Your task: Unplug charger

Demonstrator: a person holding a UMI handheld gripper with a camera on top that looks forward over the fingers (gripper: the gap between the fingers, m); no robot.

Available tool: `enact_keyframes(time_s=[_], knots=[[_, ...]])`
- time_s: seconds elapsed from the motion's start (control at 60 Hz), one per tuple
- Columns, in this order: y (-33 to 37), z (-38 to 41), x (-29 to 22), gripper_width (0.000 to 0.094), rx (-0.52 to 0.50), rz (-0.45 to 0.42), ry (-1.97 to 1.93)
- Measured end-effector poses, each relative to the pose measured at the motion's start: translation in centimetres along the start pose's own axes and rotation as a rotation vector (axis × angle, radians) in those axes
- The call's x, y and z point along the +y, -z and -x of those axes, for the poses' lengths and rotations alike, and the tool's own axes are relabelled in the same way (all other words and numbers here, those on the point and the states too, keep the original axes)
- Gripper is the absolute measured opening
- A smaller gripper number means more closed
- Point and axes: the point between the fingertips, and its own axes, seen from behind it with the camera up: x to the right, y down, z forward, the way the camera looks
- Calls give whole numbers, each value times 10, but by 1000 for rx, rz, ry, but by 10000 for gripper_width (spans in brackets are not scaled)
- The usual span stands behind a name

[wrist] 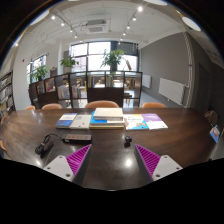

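My gripper [112, 160] is open and empty above a dark wooden table [110, 170]. Its magenta pads [76, 157] stand wide apart. A black object with a cable [45, 147], possibly the charger and its socket, lies on the table beyond the left finger. A small dark object [127, 141] sits on the table just ahead of the fingers, nearer the right one. I cannot tell what it is.
Several books and magazines [108, 121] lie in a row across the table beyond the fingers. Chairs [101, 104] stand along the far side. Behind them are a shelf with plants [113, 58] and large windows.
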Motion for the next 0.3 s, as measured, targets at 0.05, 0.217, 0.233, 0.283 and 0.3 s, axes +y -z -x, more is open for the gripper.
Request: enact_keyframes(time_s=[0.05, 0.217, 0.233, 0.283, 0.3], knots=[[8, 3, 10, 852, -1, 10, 10], [25, 2, 30, 853, 14, 43, 14], [26, 2, 31, 849, 13, 44, 14], [28, 3, 32, 848, 7, 45, 13], [28, 3, 32, 848, 6, 46, 12]])
